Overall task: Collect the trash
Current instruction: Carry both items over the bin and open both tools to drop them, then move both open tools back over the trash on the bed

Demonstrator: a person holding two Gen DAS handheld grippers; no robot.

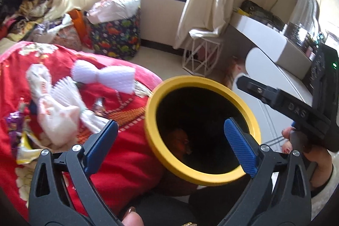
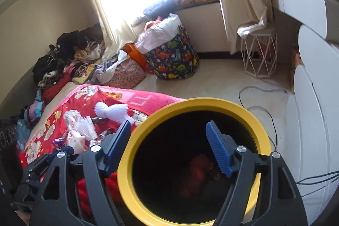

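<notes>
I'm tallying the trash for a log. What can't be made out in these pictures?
- Contents of the yellow-rimmed bin: both views, lost in dark shadow; only a reddish lump shows.
- Wrappers on the red blanket: left wrist view, motion-blurred; print unreadable.
- Same wrappers, right wrist view: partly hidden behind the right gripper.

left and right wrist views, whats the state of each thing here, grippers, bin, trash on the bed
left gripper: jaws open, empty
right gripper: jaws open, empty, above the bin mouth
yellow-rimmed trash bin: upright, open top, some reddish trash at the bottom
white foam wrap: lying loose on the red blanket, not yet binned
white plastic bag: crumpled, on the blanket
purple wrapper: crumpled, on the blanket
dinosaur-print basket: upright, overfilled
</notes>
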